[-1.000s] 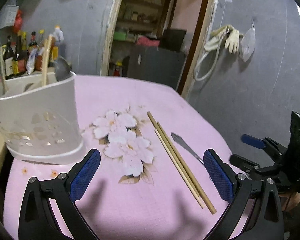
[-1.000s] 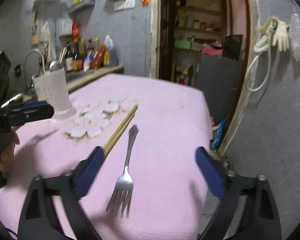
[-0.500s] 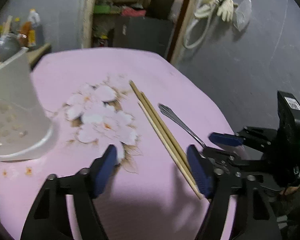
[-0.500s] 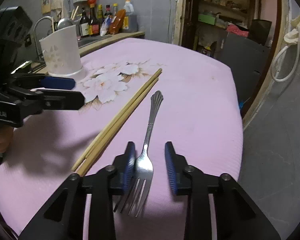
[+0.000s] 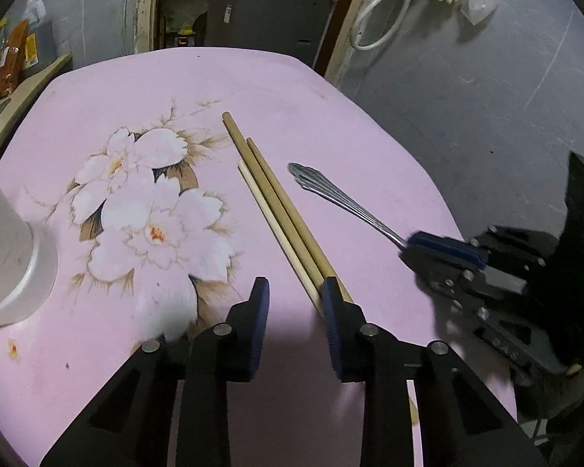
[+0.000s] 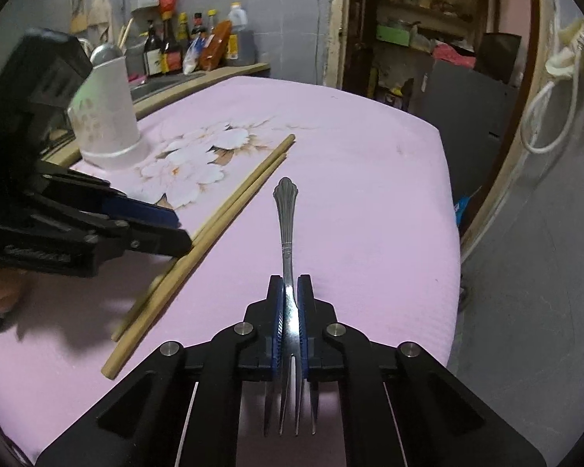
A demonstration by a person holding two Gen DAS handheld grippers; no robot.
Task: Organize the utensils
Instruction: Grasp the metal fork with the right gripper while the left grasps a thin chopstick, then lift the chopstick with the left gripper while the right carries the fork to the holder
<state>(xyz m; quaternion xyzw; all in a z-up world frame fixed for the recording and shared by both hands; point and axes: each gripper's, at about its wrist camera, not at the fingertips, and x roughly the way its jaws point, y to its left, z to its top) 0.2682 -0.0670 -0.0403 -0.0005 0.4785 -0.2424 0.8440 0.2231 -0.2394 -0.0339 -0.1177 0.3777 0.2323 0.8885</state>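
So the right gripper (image 6: 291, 292) had just clamped down on the fork (image 6: 287, 233), blue pads pinched flat against the neck, tines sticking back toward the camera at the bottom of the frame and the fancy handle end pointing up the middle. The left gripper (image 5: 294, 292) had been closing too, but its jaws were only partway in, with a clear gap left and nothing squeezed; the near ends of the chopsticks (image 5: 276, 202) ran down to its right finger (image 5: 333, 311) and slipped behind it, so I couldn't tell whether they touched. In the right wrist view the chopsticks lay diagonally just left of the fork, near ends lower left. The pink floral tablecloth (image 5: 253, 78) had loads of bare room across the top and centre, and the table edge dropped off close on the right of both views, right beside the fork. The white utensil holder (image 6: 105, 124) sat upper left in the right wrist view, blurry; in the left one it was cut off at the left edge. A bit of a hand (image 6: 2, 295) peeked out at the far left, mostly hidden.
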